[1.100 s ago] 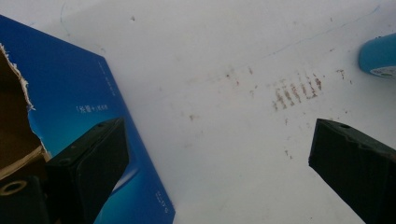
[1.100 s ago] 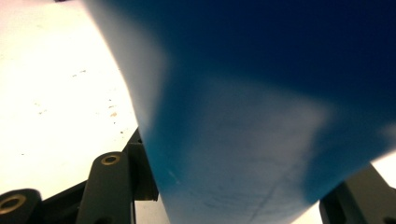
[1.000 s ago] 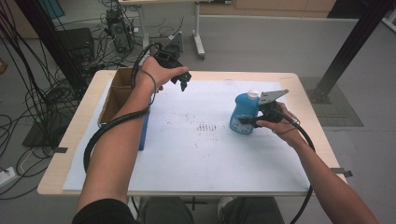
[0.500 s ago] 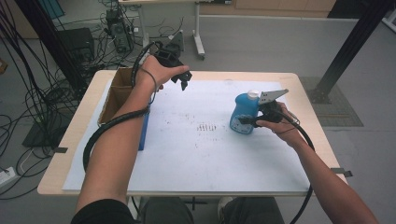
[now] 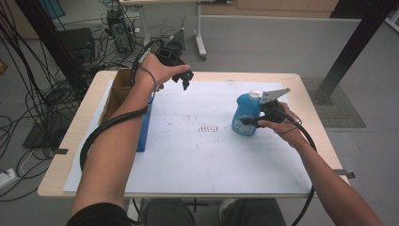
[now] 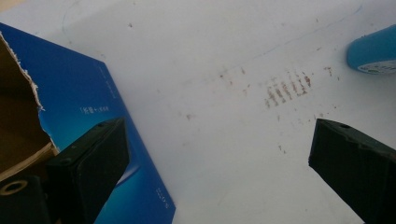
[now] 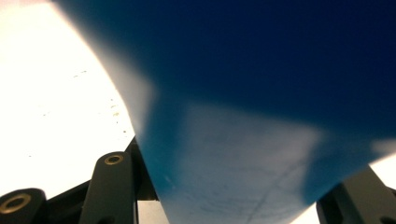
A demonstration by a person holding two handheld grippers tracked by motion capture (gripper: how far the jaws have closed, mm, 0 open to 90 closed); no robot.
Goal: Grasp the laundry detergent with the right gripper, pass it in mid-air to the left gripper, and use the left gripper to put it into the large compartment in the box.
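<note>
Grey floor (image 5: 282,42), cables (image 5: 28,94), wooden table (image 5: 310,117)

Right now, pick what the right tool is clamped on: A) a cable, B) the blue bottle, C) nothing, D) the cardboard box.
B: the right tool grips the blue bottle standing upright on the white sheet, its blue body between the jaws in the right gripper view.

Overhead forward-down; claw cameras close, perhaps sharing bottle (image 5: 245,115)

My right gripper (image 5: 251,121) clamps the upright blue bottle (image 5: 245,114) on the surface (image 5: 188,155); my left gripper (image 5: 181,77) hovers beside the cardboard box (image 5: 117,92).
</note>
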